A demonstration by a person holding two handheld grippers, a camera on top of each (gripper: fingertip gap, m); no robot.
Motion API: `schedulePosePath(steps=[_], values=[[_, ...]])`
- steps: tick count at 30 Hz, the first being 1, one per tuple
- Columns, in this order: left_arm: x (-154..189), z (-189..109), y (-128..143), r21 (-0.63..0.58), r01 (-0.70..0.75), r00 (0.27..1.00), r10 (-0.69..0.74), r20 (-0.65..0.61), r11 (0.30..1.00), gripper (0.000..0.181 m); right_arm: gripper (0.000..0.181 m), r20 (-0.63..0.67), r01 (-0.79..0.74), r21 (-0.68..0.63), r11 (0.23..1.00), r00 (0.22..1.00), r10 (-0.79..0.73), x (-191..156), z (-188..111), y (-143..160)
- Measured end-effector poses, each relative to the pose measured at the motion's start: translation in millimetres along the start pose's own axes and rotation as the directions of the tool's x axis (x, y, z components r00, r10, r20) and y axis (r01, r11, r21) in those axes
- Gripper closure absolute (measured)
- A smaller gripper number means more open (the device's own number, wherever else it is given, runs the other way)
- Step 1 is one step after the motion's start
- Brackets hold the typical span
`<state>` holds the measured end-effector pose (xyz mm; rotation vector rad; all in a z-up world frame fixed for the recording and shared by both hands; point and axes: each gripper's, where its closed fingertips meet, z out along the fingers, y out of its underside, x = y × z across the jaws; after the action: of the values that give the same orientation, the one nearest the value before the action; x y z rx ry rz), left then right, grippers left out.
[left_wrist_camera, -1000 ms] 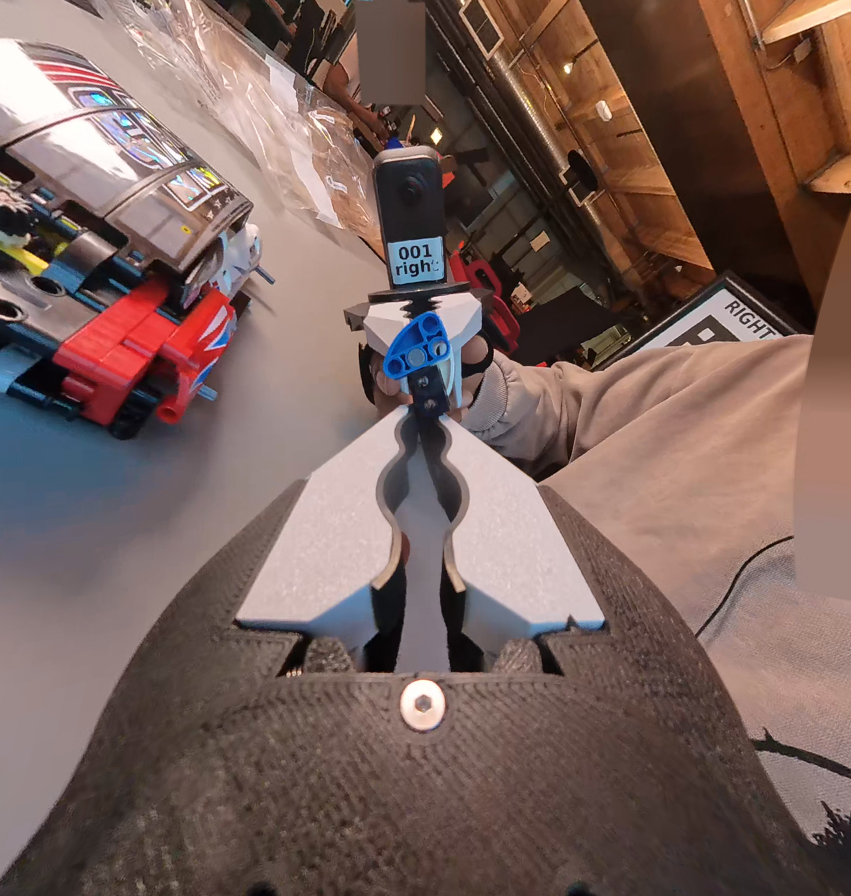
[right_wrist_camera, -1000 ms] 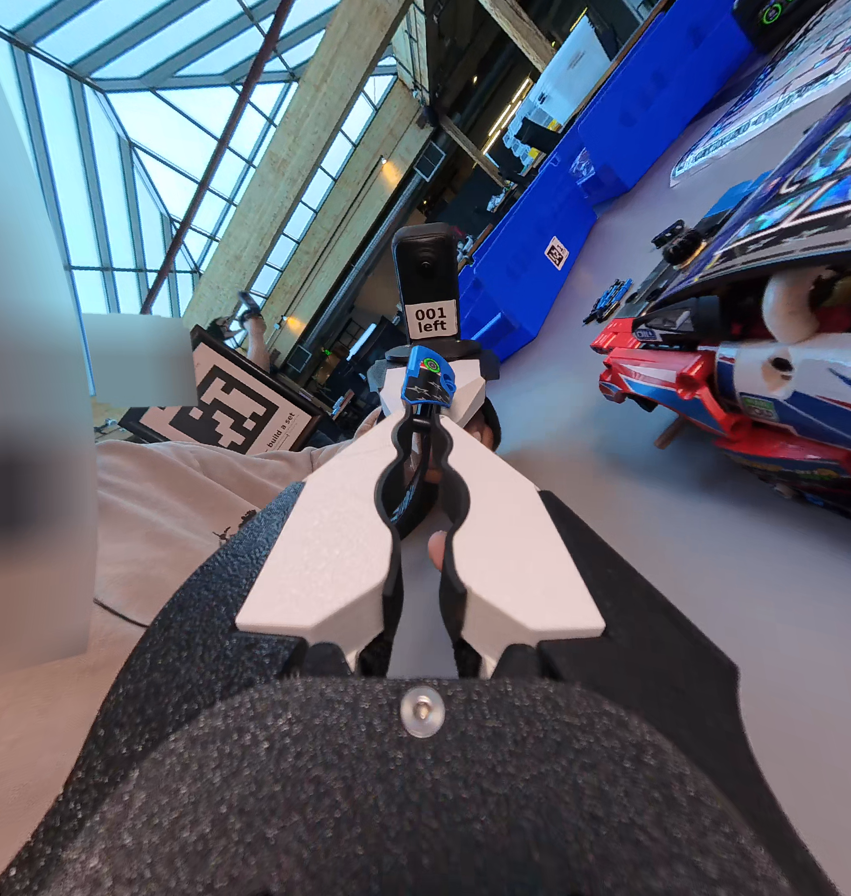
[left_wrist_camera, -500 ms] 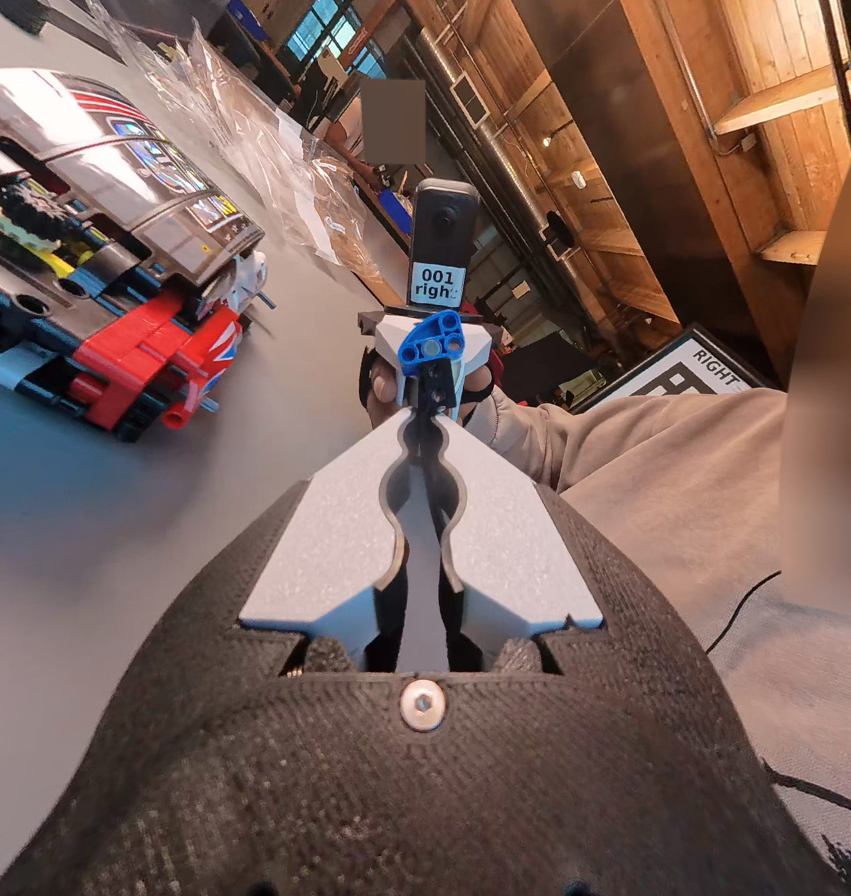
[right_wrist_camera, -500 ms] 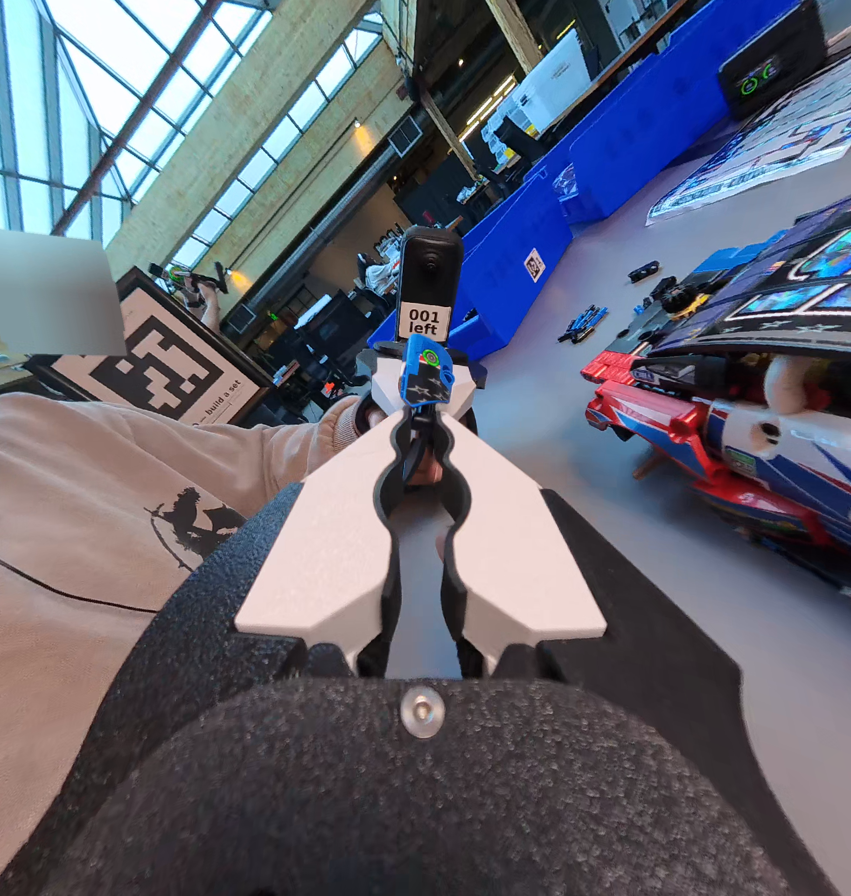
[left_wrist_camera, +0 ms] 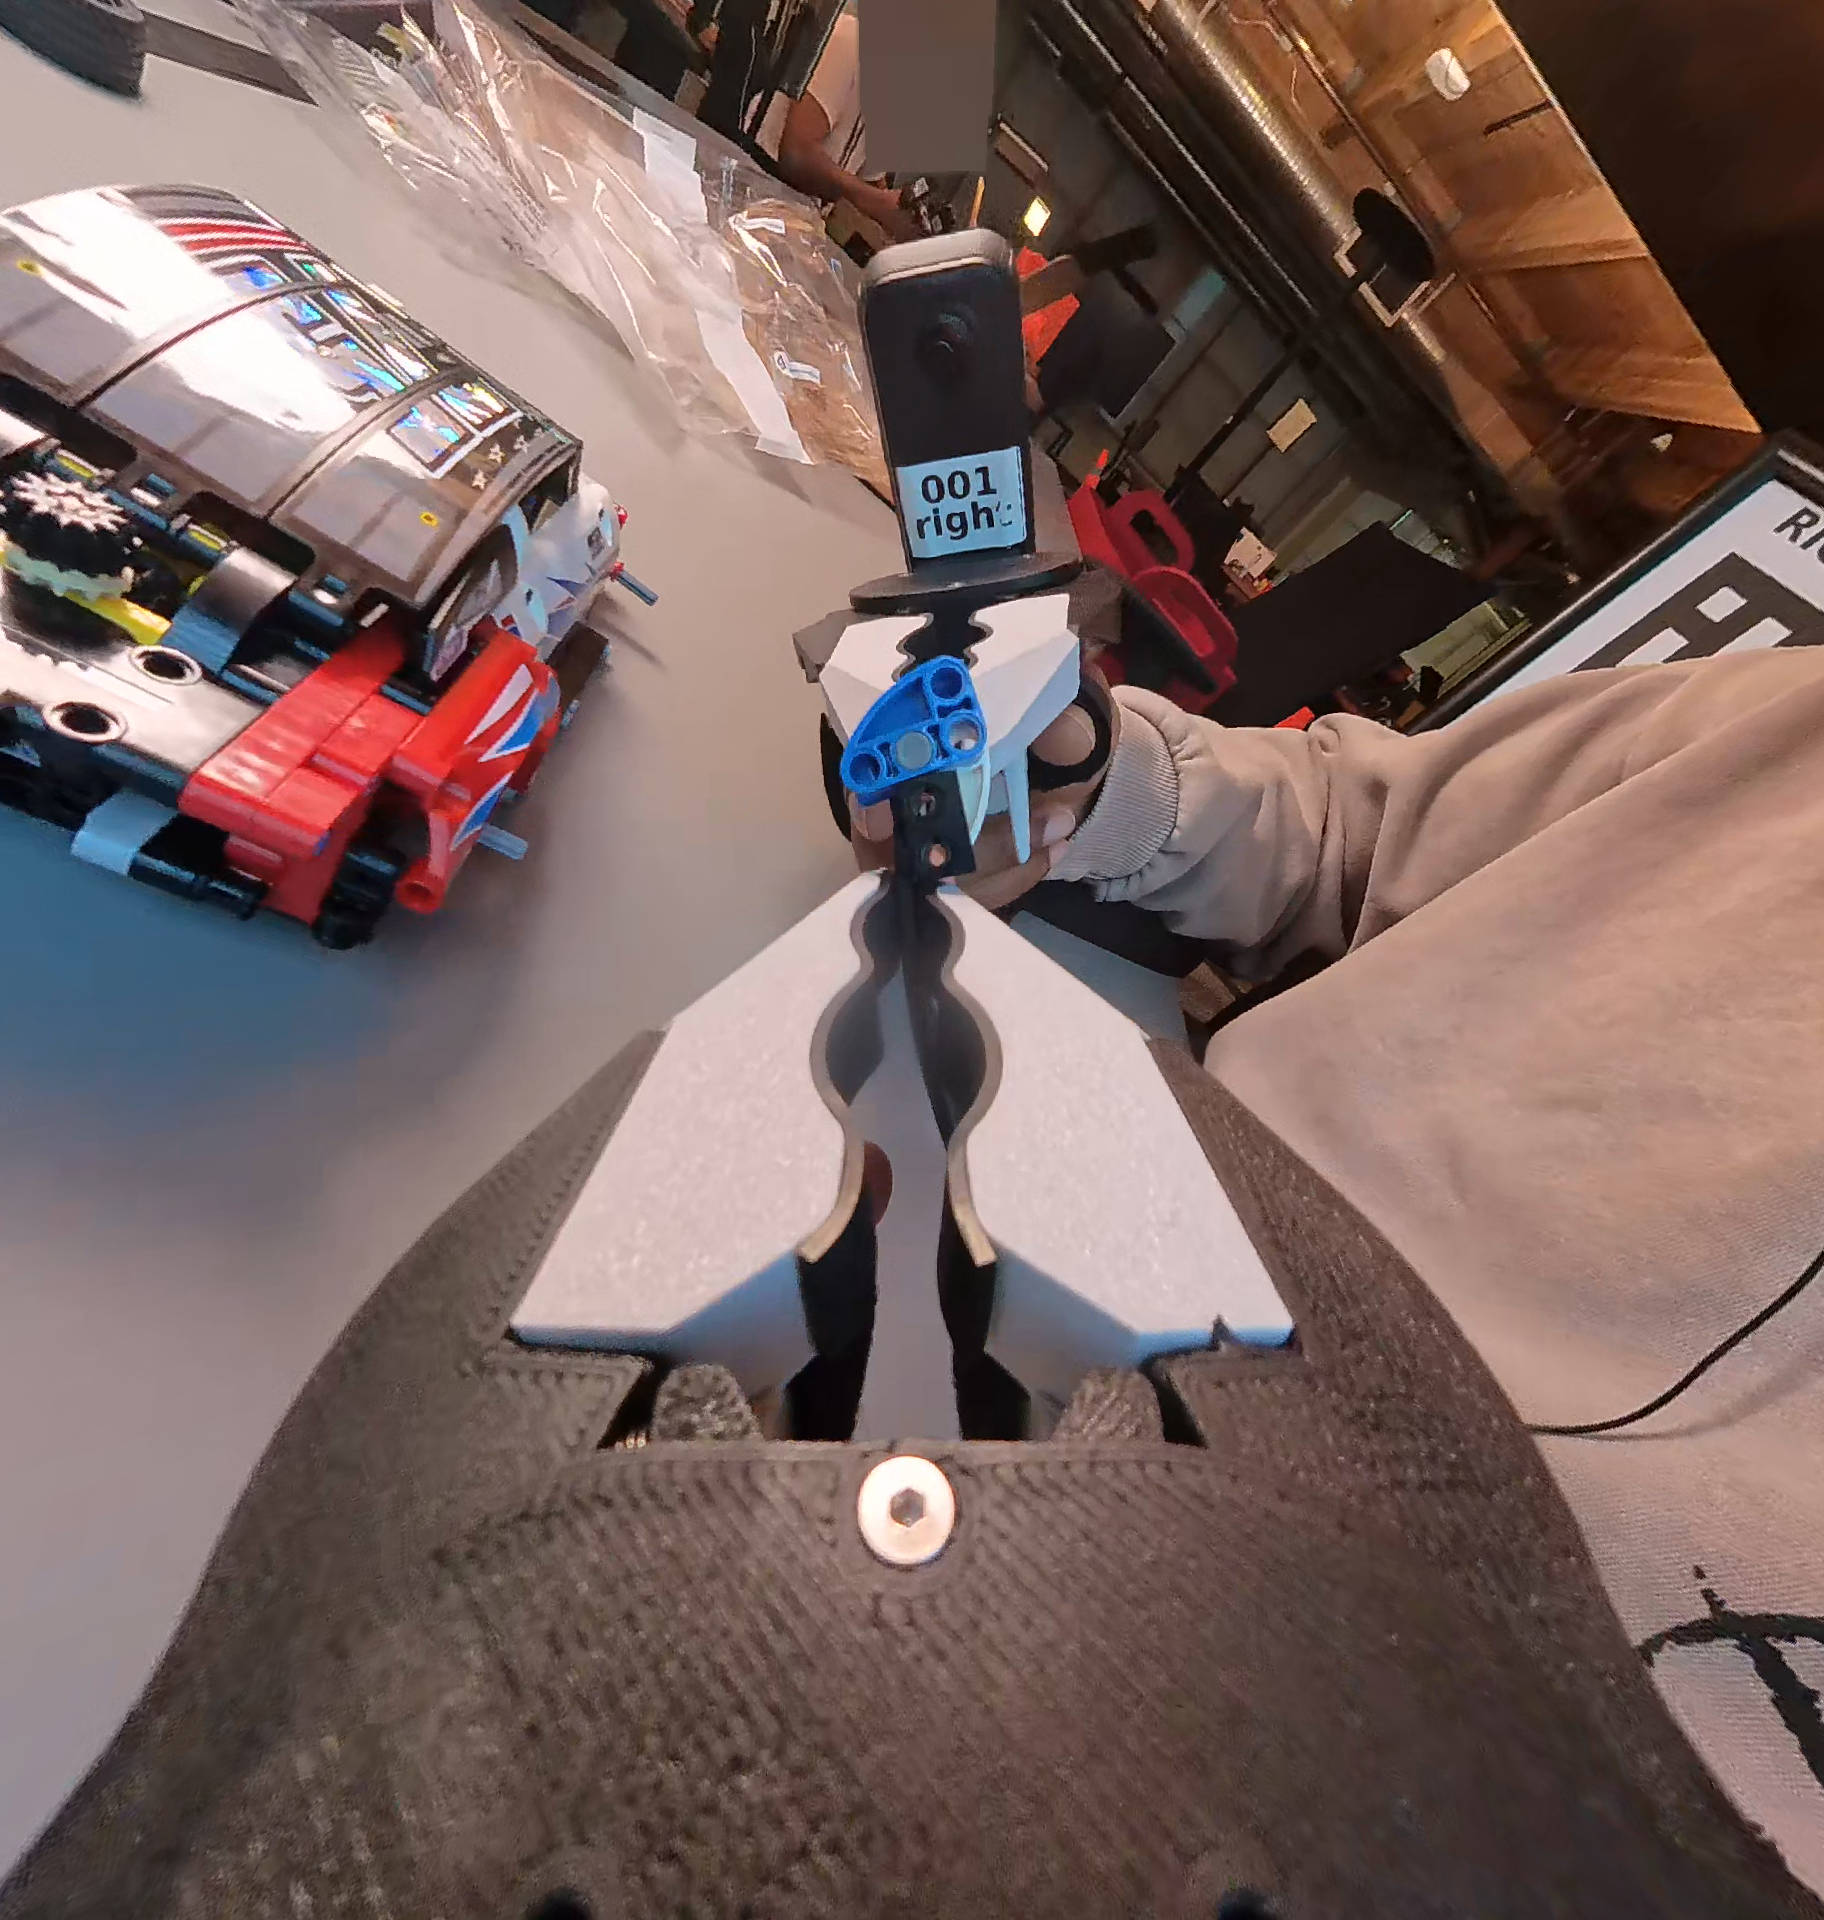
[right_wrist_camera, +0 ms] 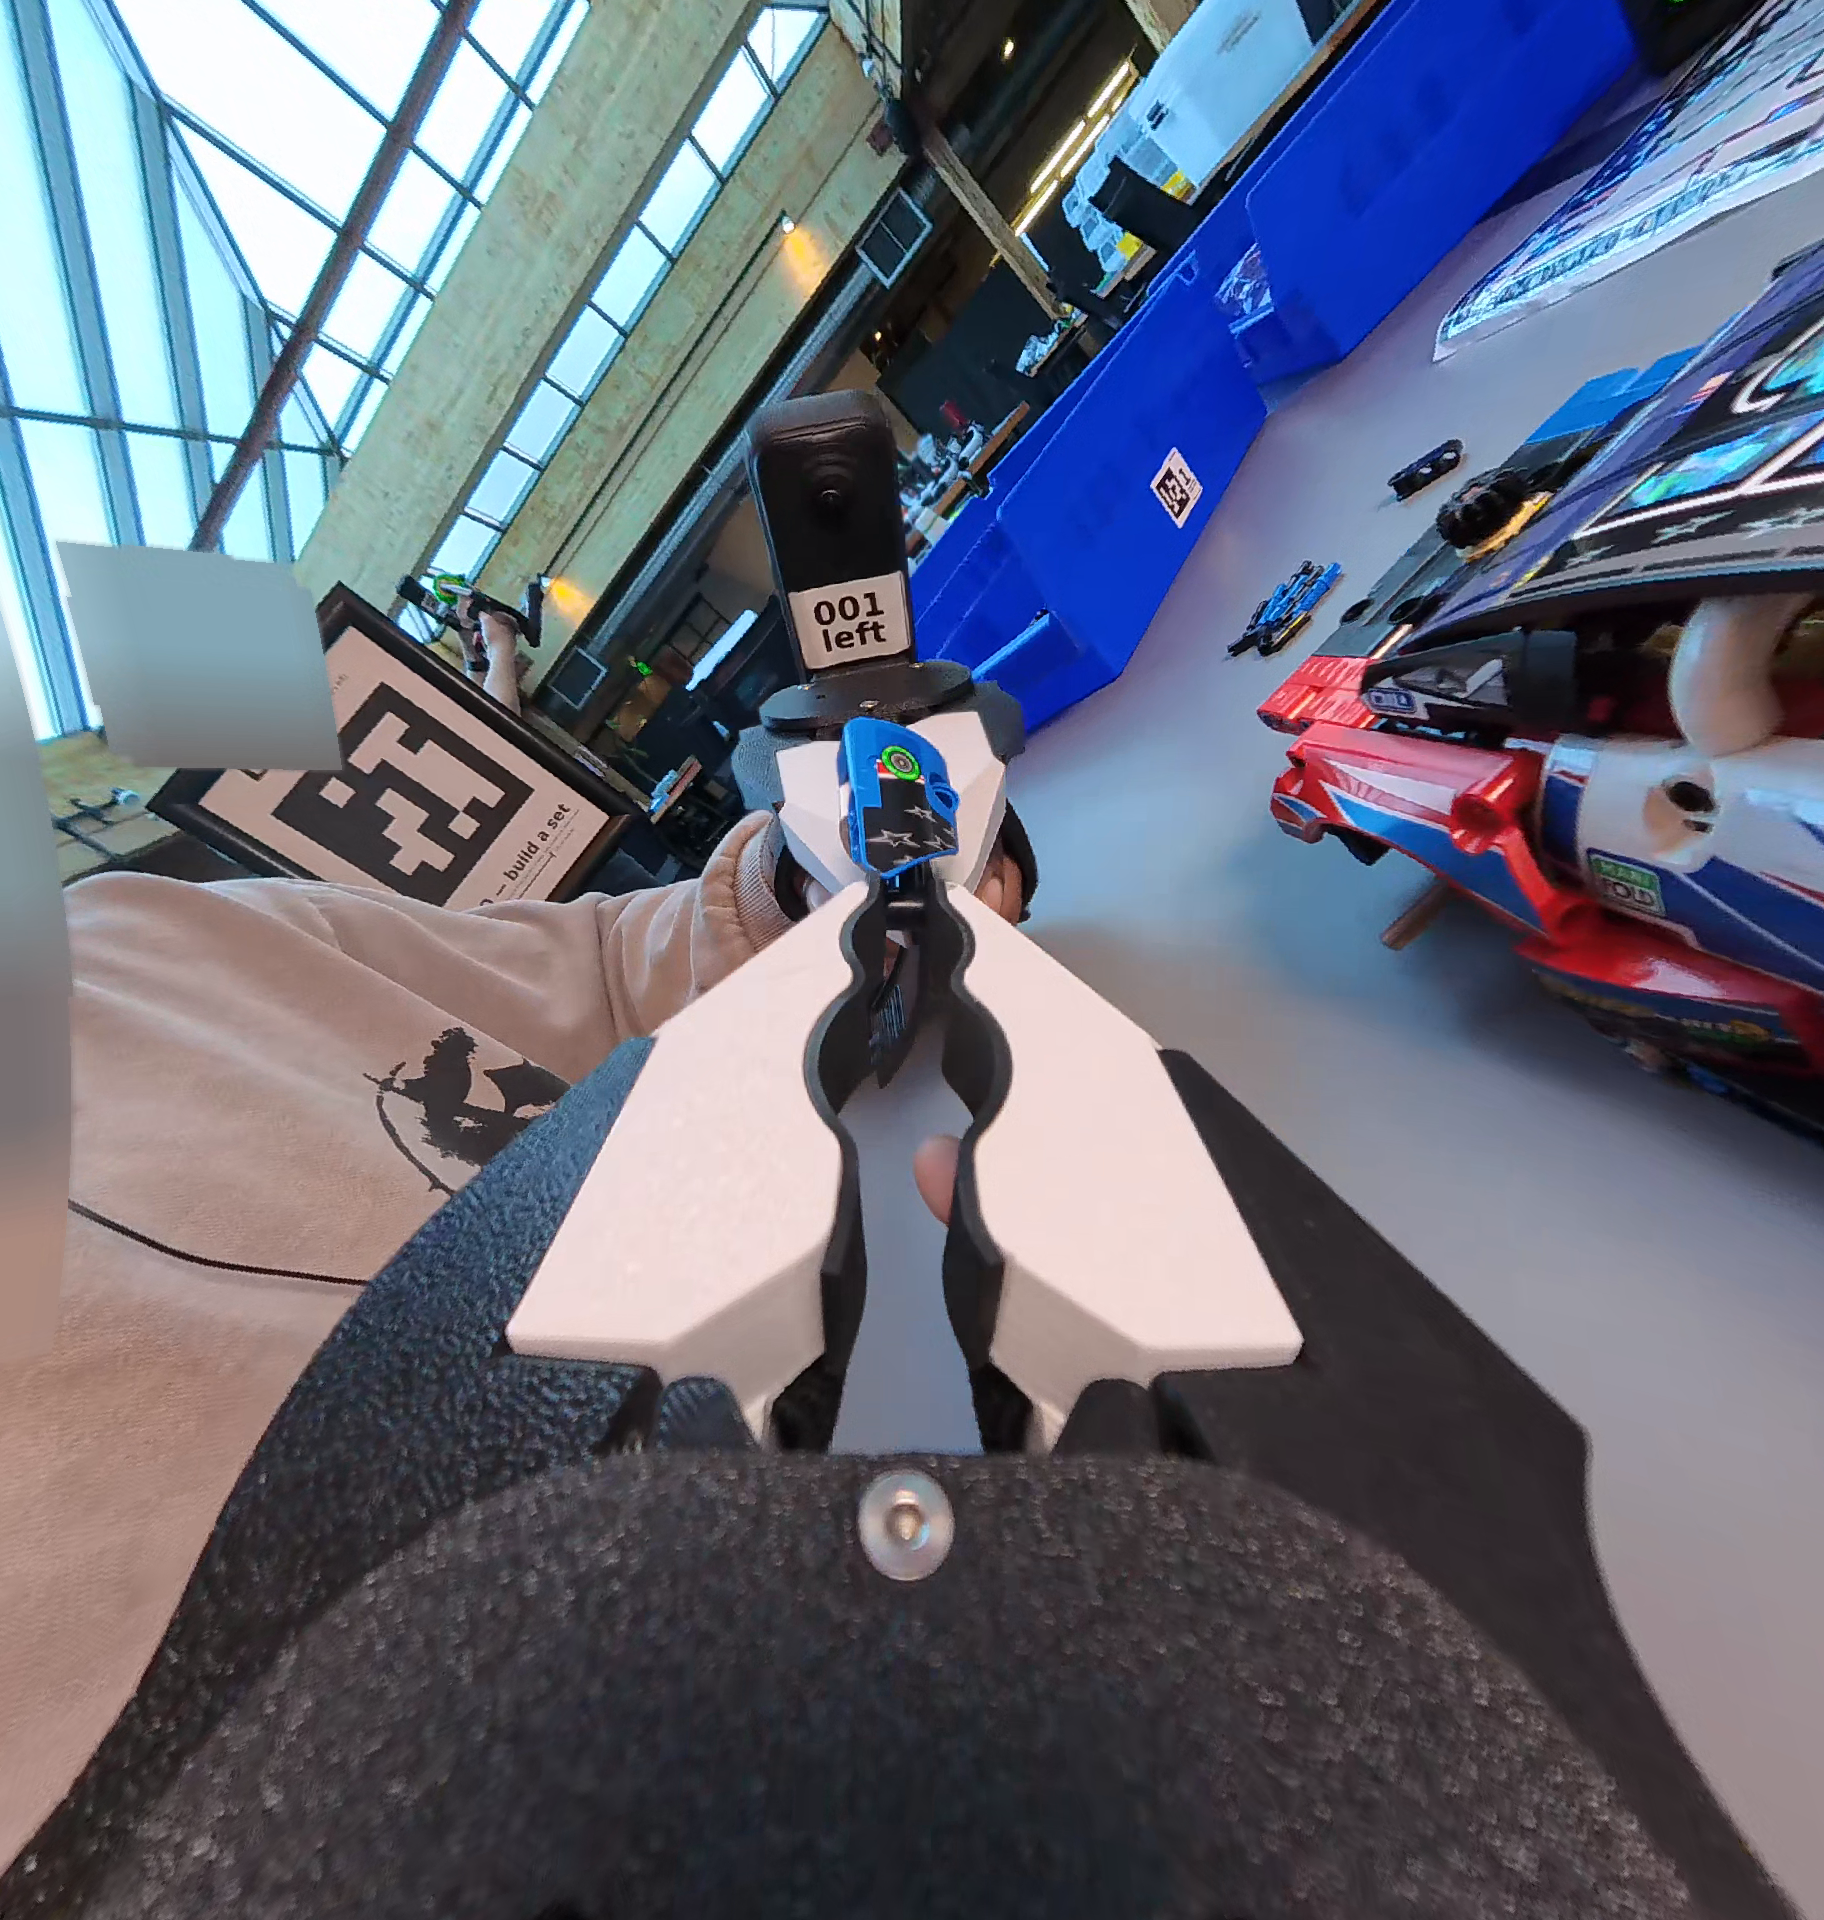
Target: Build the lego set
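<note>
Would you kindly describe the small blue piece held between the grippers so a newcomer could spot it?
Start at the large lego car on the grey table, then look right, above the table. There the blue piece sits between the tips of both hand-held grippers. It is a rounded wedge with round holes, joined to a black part.

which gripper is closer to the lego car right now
Cannot tell: the left gripper and right gripper meet tip to tip on the small blue piece, held above the table. The lego car lies off to the side of both, apart from them.
</note>
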<state>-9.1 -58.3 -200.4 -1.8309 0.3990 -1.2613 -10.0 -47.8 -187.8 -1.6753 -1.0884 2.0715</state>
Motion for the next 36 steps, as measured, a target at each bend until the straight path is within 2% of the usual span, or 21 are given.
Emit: schedulePosePath(steps=[3, 5, 7, 10, 12, 15, 16, 19, 23, 31, 34, 36], values=[[-3.7, -0.9, -12.7, 0.057, -0.068, 0.996, 0.065, 0.054, 0.996, 0.181, 0.176, -0.008, -0.007, 0.056, 0.998, 1.0, 0.008, 1.7, 1.1, -13.2], [-7.7, -2.5, -28.7, 0.119, -0.163, 0.98, 0.147, 0.137, 0.979, 0.181, 0.171, -0.059, 0.057, 0.105, 0.993, 0.997, -0.051, 2.0, 2.8, -27.8], [-10.5, -6.5, -43.6, 0.15, -0.307, 0.929, 0.262, 0.262, 0.94, 0.181, 0.143, -0.146, 0.143, 0.105, 0.984, 0.981, -0.127, 2.7, 7.1, -33.4], [-10.2, -12.2, -57.1, 0.179, -0.464, 0.836, 0.362, 0.413, 0.868, 0.181, 0.129, -0.32, 0.268, 0.132, 0.954, 0.923, -0.215, 3.9, 16.6, -40.4], [-9.8, -13.7, -59.6, 0.142, -0.564, 0.751, 0.435, 0.497, 0.813, 0.181, 0.12, -0.394, 0.329, 0.166, 0.929, 0.886, -0.244, -3.6, 26.2, -47.1], [-6.5, -13.4, -61.5, 0.098, -0.647, 0.663, 0.494, 0.563, 0.757, 0.181, 0.123, -0.48, 0.39, 0.203, 0.898, 0.839, -0.255, -8.4, 31.0, -61.5], [-6.3, -12.5, -61.4, 0.082, -0.663, 0.64, 0.506, 0.578, 0.744, 0.181, 0.131, -0.489, 0.379, 0.194, 0.905, 0.837, -0.245, -7.1, 33.3, -61.9], [-7.7, -12.0, -62.7, 0.018, -0.714, 0.548, 0.543, 0.636, 0.7, 0.181, 0.137, -0.511, 0.351, 0.205, 0.914, 0.834, -0.206, -2.4, 36.1, -63.8], [-11.3, -12.5, -63.0, -0.027, -0.731, 0.494, 0.555, 0.669, 0.682, 0.181, 0.137, -0.517, 0.336, 0.242, 0.91, 0.838, -0.172, 1.1, 36.5, -65.3], [-11.9, -13.6, -62.8, -0.047, -0.745, 0.463, 0.566, 0.682, 0.666, 0.18, 0.138, -0.476, 0.328, 0.285, 0.901, 0.864, -0.164, 0.5, 38.0, -64.9], [-14.6, -13.5, -61.2, -0.04, -0.73, 0.482, 0.555, 0.679, 0.682, 0.18, 0.138, -0.481, 0.333, 0.286, 0.899, 0.861, -0.166, 3.2, 38.2, -64.0], [-16.8, -14.0, -60.5, -0.009, -0.704, 0.523, 0.527, 0.67, 0.71, 0.181, 0.138, -0.483, 0.338, 0.278, 0.899, 0.858, -0.174, 4.9, 39.3, -64.2]])
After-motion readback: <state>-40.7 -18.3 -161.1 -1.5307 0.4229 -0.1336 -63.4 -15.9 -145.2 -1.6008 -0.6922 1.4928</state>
